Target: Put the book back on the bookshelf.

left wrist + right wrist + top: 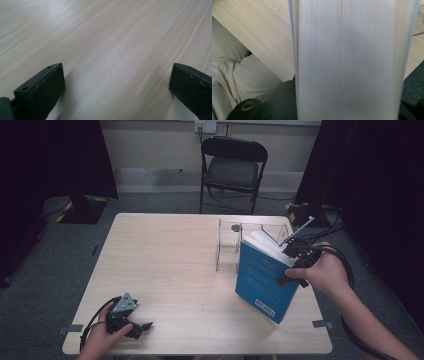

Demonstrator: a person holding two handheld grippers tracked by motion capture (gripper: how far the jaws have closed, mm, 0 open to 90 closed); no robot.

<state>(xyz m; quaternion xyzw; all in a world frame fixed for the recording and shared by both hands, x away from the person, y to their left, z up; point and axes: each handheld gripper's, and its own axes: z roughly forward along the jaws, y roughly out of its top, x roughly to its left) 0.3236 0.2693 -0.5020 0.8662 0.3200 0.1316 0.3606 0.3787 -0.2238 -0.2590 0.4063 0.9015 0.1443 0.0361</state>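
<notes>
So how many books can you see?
1. A blue book is held tilted in the right tool, beside the clear holder on the table. None seen hiding.

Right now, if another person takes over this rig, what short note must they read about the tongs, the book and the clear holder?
Right tongs: shut on the blue book at its page edge, holding it upright and tilted, its lower corner near or on the table.
Left tongs: open, nothing between them, low over the table at the near left corner.
Clear holder: stands just behind the book, at the far right of the table.
Done: book gripped and raised on end.
Left, probably: bring the book into the holder, then release.
</notes>
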